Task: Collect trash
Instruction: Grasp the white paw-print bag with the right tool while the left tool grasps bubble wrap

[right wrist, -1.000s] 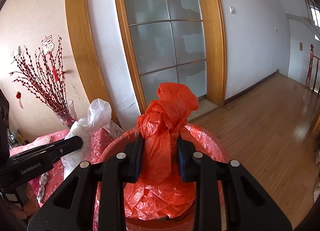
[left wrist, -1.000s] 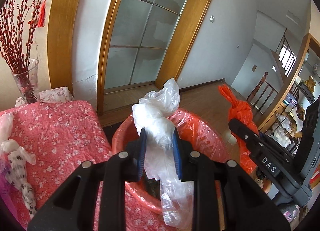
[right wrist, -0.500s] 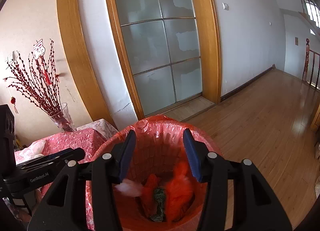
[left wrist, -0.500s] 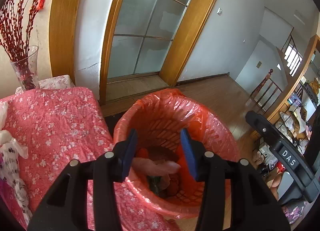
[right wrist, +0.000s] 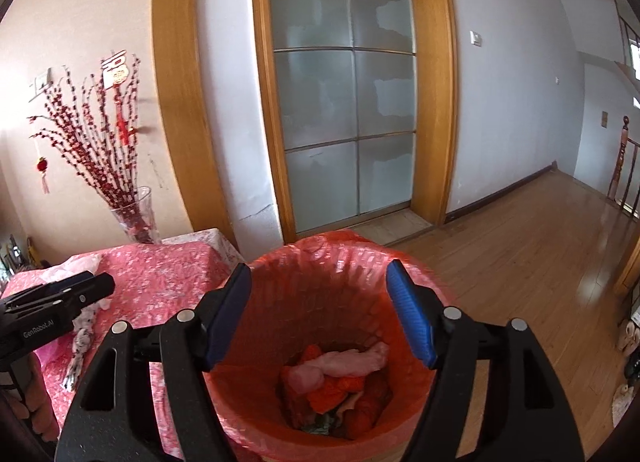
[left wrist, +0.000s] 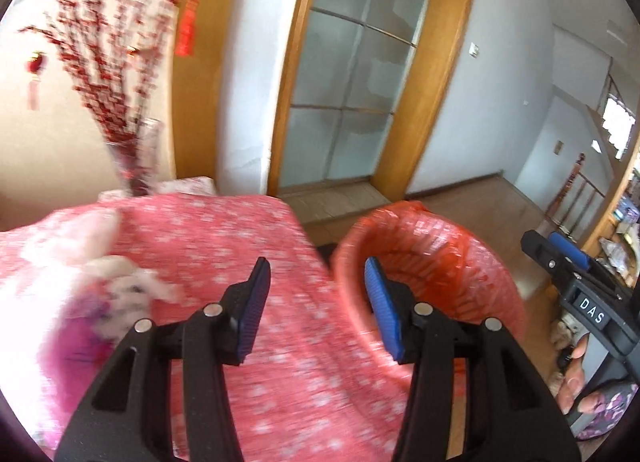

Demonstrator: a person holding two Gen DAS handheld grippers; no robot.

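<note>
The remaining trash, a crumpled white plastic bag with dark speckles (left wrist: 132,286), lies on the bench under a pink floral cloth (left wrist: 248,238), at the left of the left wrist view, badly blurred there. In the right wrist view the same speckled bag (right wrist: 82,336) shows at the lower left as a long twisted strip, its long axis running roughly up and down the frame, just under the tip of the left tongs (right wrist: 94,288). A paler crumple of clear plastic (right wrist: 76,264) sits beyond it, toward the upper left.

From the left tongs (left wrist: 316,298) the bag lies to the left and slightly ahead, not between the blue pads; only cloth shows in the gap. Their jaws are opening and grip nothing. The left tongs look plainly the nearer pair, so the next reach probably falls to them, with a swing further left and a turn to meet the strip across its narrow width.

The right tongs (right wrist: 318,312) hang over the round basket lined with an orange plastic bag (right wrist: 344,262), which stands at the bench's right edge. Their jaws are opening too, with nothing between them. Down in the basket lie a pale twisted plastic bag (right wrist: 340,366) and orange crumpled plastic (right wrist: 336,392), already collected.
</note>
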